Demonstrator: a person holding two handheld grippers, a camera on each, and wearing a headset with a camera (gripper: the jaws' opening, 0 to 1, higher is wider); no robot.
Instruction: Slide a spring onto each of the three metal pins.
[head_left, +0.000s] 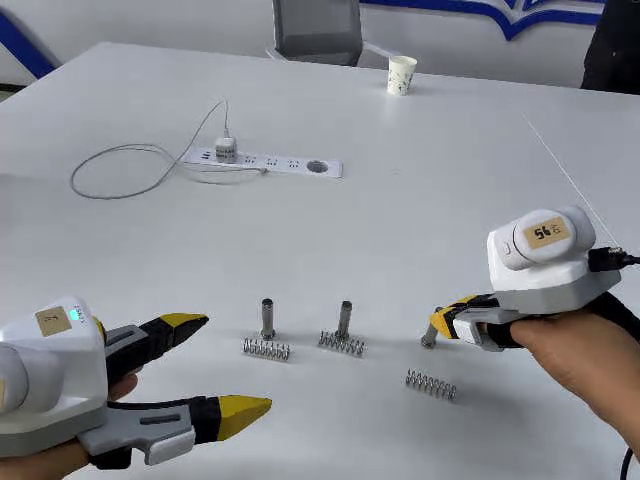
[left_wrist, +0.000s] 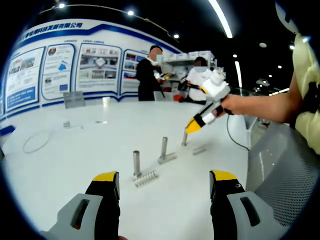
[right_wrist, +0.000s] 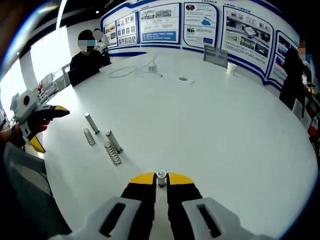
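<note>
Two metal pins (head_left: 268, 318) (head_left: 344, 318) stand upright on the white table, each with a spring (head_left: 266, 349) (head_left: 341, 344) lying at its foot. A third spring (head_left: 431, 385) lies loose to the right. My right gripper (head_left: 440, 323) is shut on the third pin (head_left: 430, 338), whose top shows between the yellow tips (right_wrist: 161, 175). My left gripper (head_left: 215, 365) stands open at the near left, nothing between its jaws, and faces the pins (left_wrist: 136, 164) (left_wrist: 164, 147) and the nearest spring (left_wrist: 146, 178). The right gripper (left_wrist: 194, 125) appears there too, over its pin (left_wrist: 184, 138).
A white power strip (head_left: 265, 162) with a charger and a looped cable (head_left: 120, 170) lies at the middle of the table. A paper cup (head_left: 401, 75) stands at the far edge beside a grey chair (head_left: 317, 30). People stand beyond the table (left_wrist: 150, 75).
</note>
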